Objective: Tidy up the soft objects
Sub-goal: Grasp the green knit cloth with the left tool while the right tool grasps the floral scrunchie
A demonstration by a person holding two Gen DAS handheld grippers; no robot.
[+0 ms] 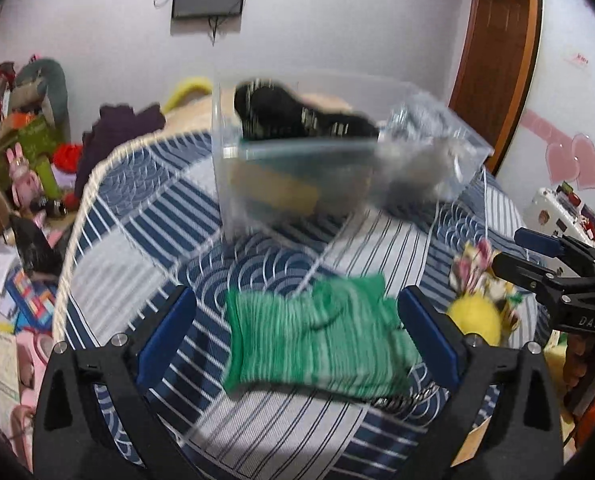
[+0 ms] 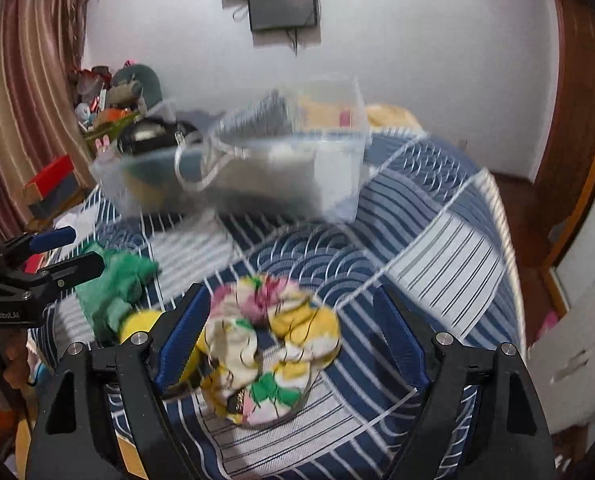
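Note:
A green striped cloth (image 1: pixel 317 340) lies on the blue-and-white quilt (image 1: pixel 145 200), between the open fingers of my left gripper (image 1: pixel 297 328). A yellow, pink and white floral cloth (image 2: pixel 269 344) lies between the open fingers of my right gripper (image 2: pixel 297 340). A clear plastic bin (image 1: pixel 297 160) stands further back on the bed and holds a black soft item (image 1: pixel 293 112), a plastic bag and other things. In the right wrist view the bin (image 2: pixel 257 168), the green cloth (image 2: pixel 113 292) and the left gripper (image 2: pixel 57 256) show at the left. The right gripper (image 1: pixel 537 256) shows at the left view's right edge.
A yellow soft ball (image 1: pixel 477 316) lies beside the floral cloth (image 1: pixel 473 268). Toys and clutter (image 1: pixel 29 152) pile up left of the bed. A wooden door (image 1: pixel 497 52) is at the back right. A white cabinet (image 2: pixel 577 340) stands right of the bed.

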